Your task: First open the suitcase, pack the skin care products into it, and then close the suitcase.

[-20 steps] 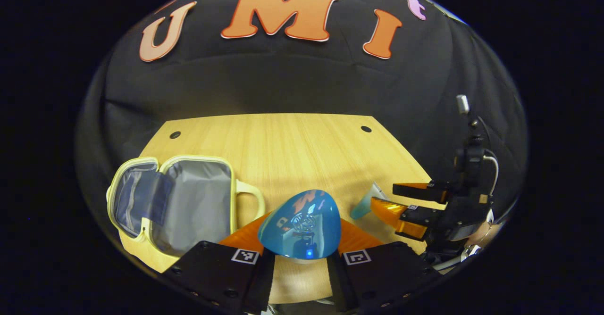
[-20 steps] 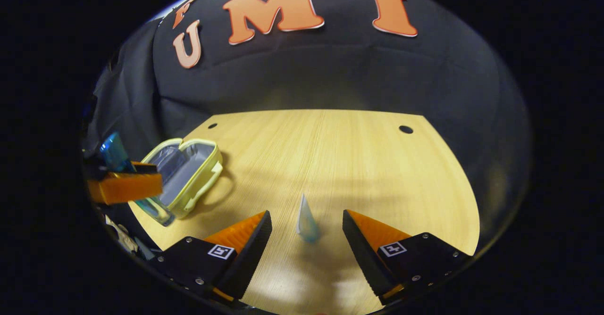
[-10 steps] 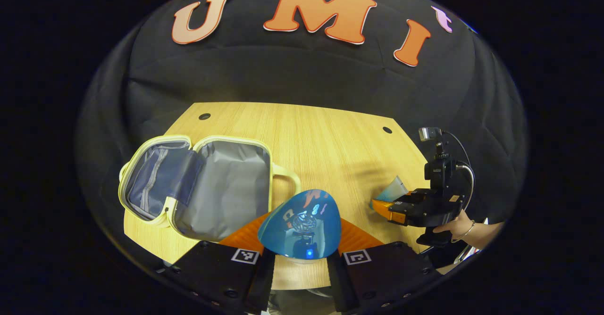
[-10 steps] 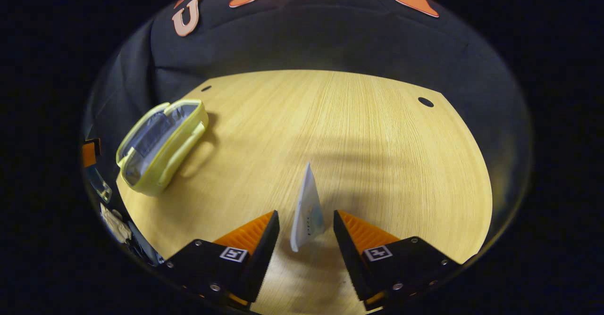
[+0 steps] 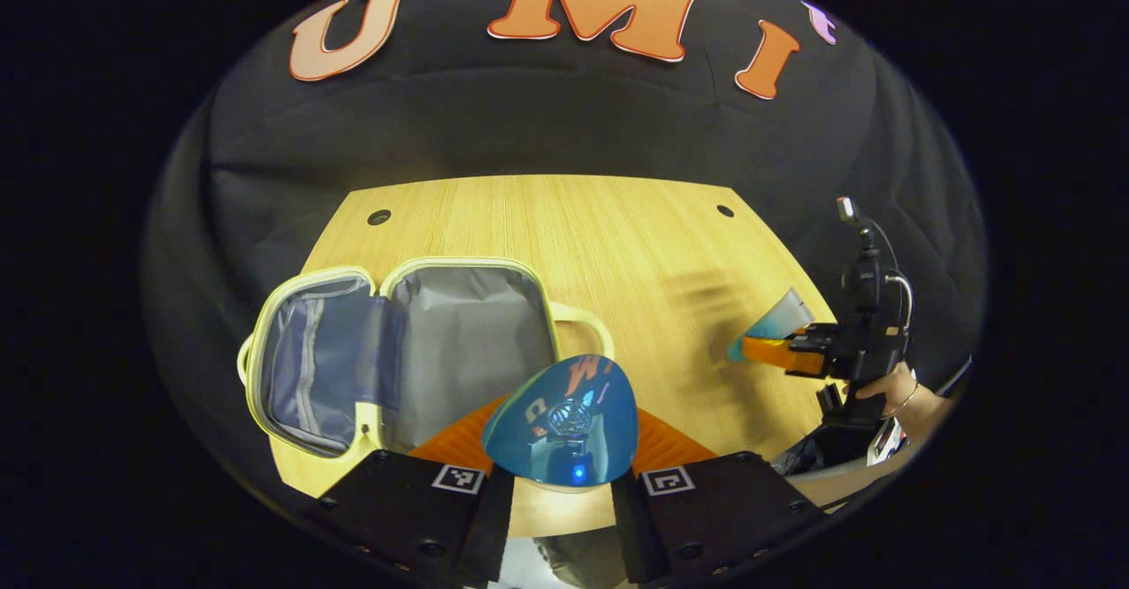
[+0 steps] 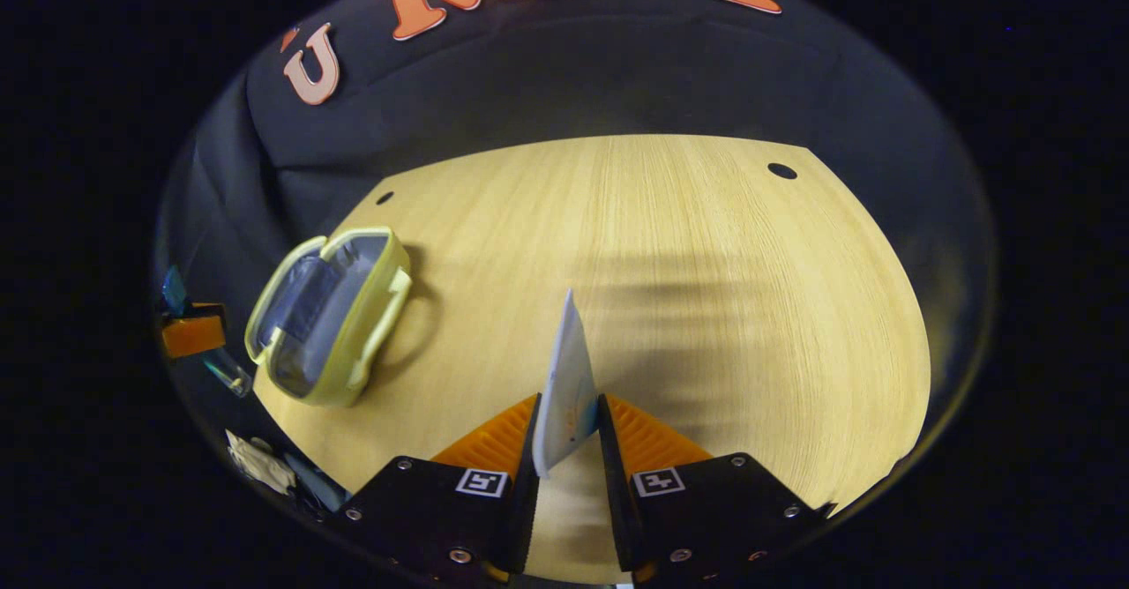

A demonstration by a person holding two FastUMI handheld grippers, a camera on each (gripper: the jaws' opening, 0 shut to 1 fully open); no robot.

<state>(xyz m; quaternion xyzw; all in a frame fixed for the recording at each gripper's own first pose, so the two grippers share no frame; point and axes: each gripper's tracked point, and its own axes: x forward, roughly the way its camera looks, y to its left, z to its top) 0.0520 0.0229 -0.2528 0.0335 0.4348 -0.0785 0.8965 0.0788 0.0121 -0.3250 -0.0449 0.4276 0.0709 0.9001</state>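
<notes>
The small pale-yellow suitcase (image 5: 414, 342) lies open on the wooden table (image 5: 600, 236), its grey lining showing; it also sits at the left in the right gripper view (image 6: 331, 311). My left gripper (image 5: 560, 457) is shut on a shiny blue bottle (image 5: 562, 421), held just right of the suitcase's handle. My right gripper (image 6: 567, 435) is shut on a thin white-and-blue tube (image 6: 564, 377), standing on edge above the table. In the left gripper view that gripper (image 5: 798, 348) and the tube (image 5: 776, 317) appear far right, held by a hand (image 5: 891, 388).
Two round holes (image 5: 379, 217) (image 5: 725, 211) mark the table's far corners. Black cloth rises behind the table. Bare wood stretches between the suitcase and the right gripper. At the left edge of the right gripper view, the left gripper (image 6: 194, 335) holds the blue bottle.
My right gripper closed on the tube and lifted it off the table. My left gripper, still holding the blue bottle, shifted so the open suitcase sits closer and more central.
</notes>
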